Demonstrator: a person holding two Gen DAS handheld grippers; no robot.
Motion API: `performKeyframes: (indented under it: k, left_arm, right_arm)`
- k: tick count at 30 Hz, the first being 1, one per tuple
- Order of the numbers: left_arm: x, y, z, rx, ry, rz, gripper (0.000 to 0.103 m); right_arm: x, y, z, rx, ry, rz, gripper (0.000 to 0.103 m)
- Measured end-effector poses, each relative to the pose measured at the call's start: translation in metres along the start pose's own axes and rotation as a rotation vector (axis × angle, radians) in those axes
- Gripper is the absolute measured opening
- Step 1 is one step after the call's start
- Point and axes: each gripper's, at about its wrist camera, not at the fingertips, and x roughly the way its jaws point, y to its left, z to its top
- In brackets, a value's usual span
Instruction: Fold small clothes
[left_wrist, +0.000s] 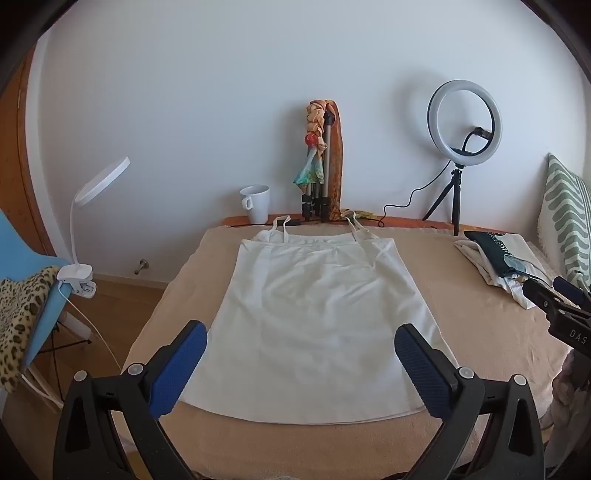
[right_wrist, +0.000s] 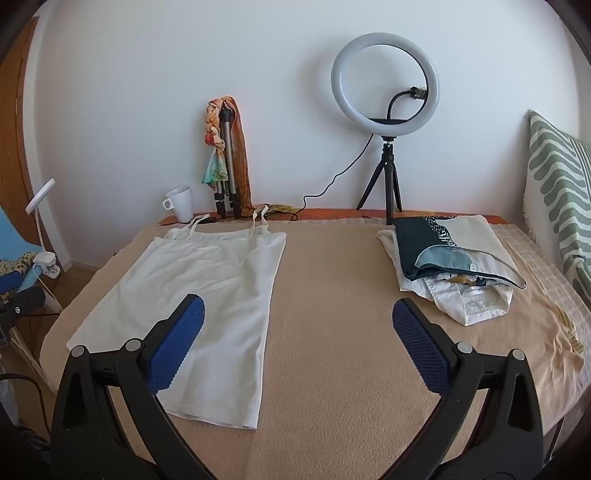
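A white strappy top (left_wrist: 314, 317) lies spread flat on the beige blanket (left_wrist: 480, 332), straps toward the wall, hem toward me. It also shows in the right wrist view (right_wrist: 207, 302), at the left. My left gripper (left_wrist: 301, 341) is open and empty, held above the top's hem. My right gripper (right_wrist: 297, 319) is open and empty above bare blanket (right_wrist: 332, 332), to the right of the top. The right gripper also shows at the right edge of the left wrist view (left_wrist: 546, 291).
A pile of other clothes (right_wrist: 454, 262) lies at the right of the bed. A white mug (right_wrist: 181, 205), a folded tripod with a scarf (right_wrist: 227, 162) and a ring light (right_wrist: 386, 81) stand by the wall. A striped cushion (right_wrist: 557, 184) is at right; a blue chair (left_wrist: 33, 295) with a clip lamp (left_wrist: 79, 280) at left.
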Motion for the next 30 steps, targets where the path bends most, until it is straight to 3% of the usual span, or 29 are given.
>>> performKeyframes:
  k: [30]
  left_arm:
    - [-0.0019, -0.0009, 0.0008, -0.004, -0.019, -0.015, 0.103]
  right_arm:
    - [0.0034, -0.0049, -0.0001, 0.040, 0.019, 0.000, 0.103]
